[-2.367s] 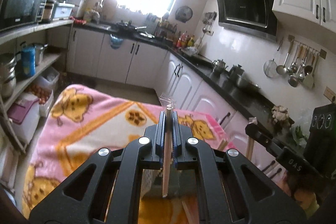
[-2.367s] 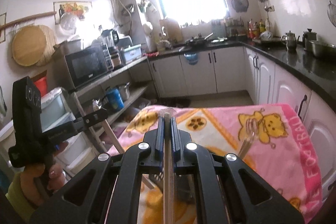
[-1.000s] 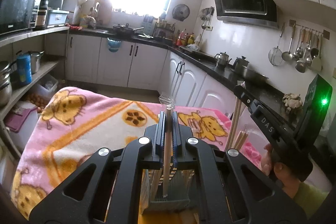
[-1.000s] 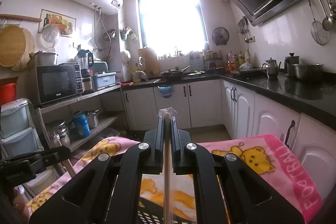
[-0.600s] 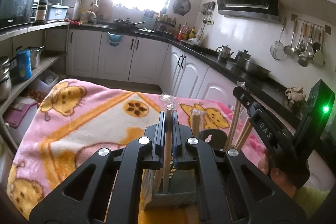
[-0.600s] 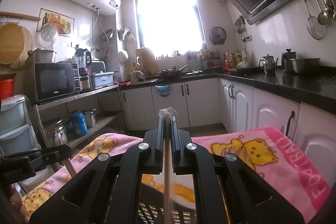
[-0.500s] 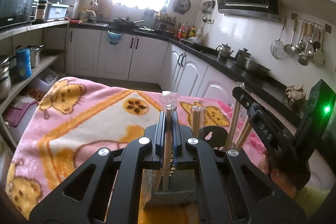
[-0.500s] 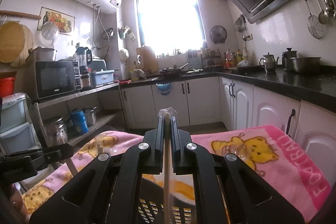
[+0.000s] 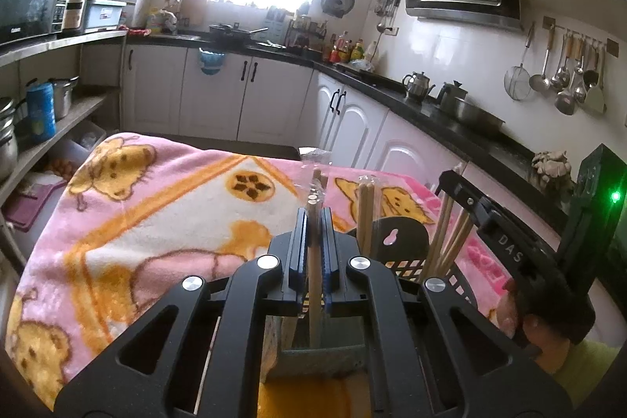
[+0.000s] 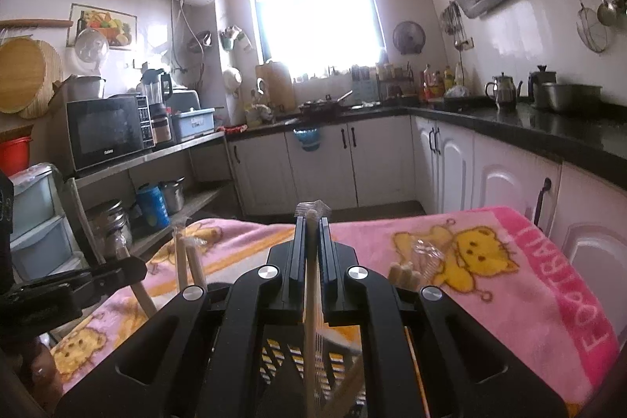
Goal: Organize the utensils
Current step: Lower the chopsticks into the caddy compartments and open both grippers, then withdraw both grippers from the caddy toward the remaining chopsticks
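chopsticks: pale wooden pair (image 9: 313,285) in clear wrap, centre frame, over a black slotted holder (image 9: 403,241)
left gripper (image 9: 313,218): clamped on it
right gripper (image 10: 312,222): clamped on another wrapped pair (image 10: 310,300)
surface: pink bear-print blanket (image 9: 156,206)
room: sunlit kitchen, white cabinets (image 10: 325,167)

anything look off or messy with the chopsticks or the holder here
Nothing spilled or broken. The chopsticks already in the black holder lean at different angles rather than standing straight, and some keep clear wrappers on top. Each gripper, left and right, is shut on an upright chopstick.
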Tool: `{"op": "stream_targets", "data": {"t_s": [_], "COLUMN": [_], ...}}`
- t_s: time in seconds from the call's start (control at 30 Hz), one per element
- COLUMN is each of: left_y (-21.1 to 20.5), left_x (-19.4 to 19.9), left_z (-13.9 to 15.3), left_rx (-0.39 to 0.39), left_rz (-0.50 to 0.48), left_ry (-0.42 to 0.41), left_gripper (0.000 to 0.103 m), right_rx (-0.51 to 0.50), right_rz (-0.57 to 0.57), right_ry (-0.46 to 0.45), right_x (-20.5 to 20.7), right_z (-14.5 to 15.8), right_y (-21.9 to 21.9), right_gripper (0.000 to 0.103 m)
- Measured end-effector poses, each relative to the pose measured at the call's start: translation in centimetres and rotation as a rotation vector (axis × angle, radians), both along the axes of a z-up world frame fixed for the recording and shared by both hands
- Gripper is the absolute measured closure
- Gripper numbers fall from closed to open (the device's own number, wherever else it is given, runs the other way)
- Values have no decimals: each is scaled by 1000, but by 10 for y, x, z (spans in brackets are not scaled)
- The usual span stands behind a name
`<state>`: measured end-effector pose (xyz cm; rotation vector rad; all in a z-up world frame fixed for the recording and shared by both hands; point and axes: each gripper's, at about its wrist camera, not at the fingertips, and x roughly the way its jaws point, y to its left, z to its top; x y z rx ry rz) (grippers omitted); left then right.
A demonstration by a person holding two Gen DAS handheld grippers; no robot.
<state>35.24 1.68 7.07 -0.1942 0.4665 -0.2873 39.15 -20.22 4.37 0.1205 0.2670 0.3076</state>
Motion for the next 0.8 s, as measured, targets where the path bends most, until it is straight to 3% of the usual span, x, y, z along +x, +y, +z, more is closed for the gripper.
{"op": "stream_targets", "data": {"t_s": [0.3, 0.43, 0.8], "left_y": [7, 11, 17], "left_x": [-4, -5, -12], "left_z": [-5, -6, -8], "left_rx": [-11, -18, -28], "left_rz": [14, 24, 36], "left_ry": [20, 34, 54], "left_gripper": [102, 101, 82], "right_rx": [-11, -19, -9], "right_rz": [10, -2, -32], "right_ry": [39, 46, 89], "right_x": [-9, -13, -20], "right_z": [0, 1, -3], "right_y": [-5, -7, -20], "right_gripper": [96, 90, 78]}}
